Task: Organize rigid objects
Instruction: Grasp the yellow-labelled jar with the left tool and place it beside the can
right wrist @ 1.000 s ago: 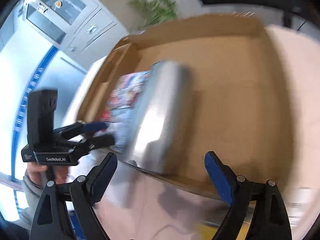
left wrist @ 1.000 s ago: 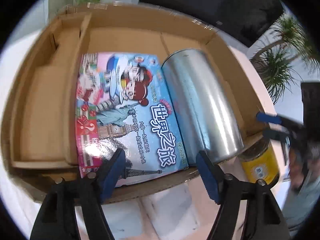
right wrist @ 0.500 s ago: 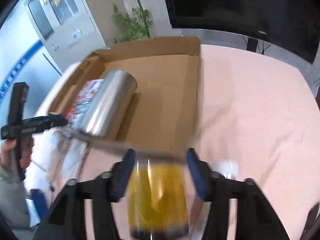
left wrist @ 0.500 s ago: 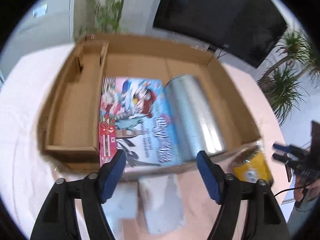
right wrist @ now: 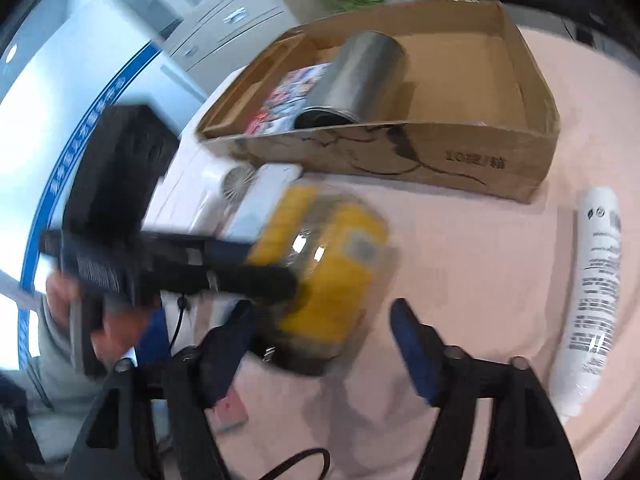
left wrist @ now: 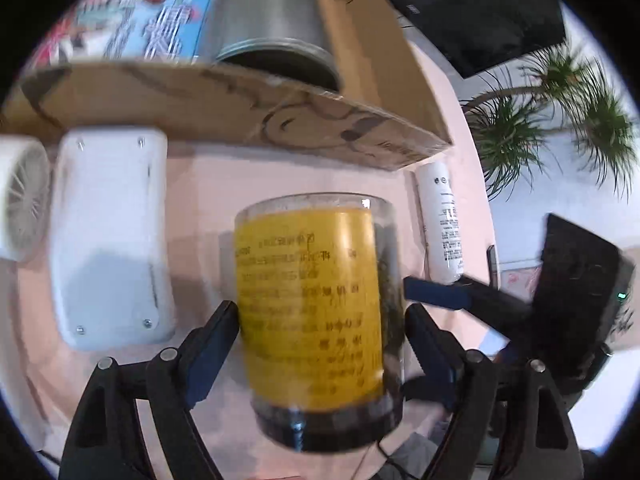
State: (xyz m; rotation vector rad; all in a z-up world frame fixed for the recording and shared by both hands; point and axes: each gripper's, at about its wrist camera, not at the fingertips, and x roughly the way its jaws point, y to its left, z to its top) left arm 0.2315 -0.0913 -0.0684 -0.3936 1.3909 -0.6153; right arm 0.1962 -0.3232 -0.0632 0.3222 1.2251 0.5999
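Observation:
A clear jar with a yellow label [left wrist: 316, 312] lies on the pink table in front of the cardboard box [left wrist: 248, 100]. My left gripper [left wrist: 324, 344] has its blue pads on both sides of the jar, shut on it. In the right wrist view the jar [right wrist: 328, 276] sits held by the left gripper's fingers [right wrist: 248, 276]. My right gripper [right wrist: 324, 340] is open, just behind the jar. The box [right wrist: 480, 160] holds a silver can [left wrist: 272, 24] and a colourful game box [left wrist: 132, 20].
A white device [left wrist: 108, 236] and a small white fan [left wrist: 20, 200] lie left of the jar. A white tube [left wrist: 440, 224] lies to the right, also in the right wrist view [right wrist: 592, 292]. Potted plants stand beyond the table edge.
My left gripper has dropped from over the box to the jar and closed round it. My right gripper has let the jar go and backed off, open.

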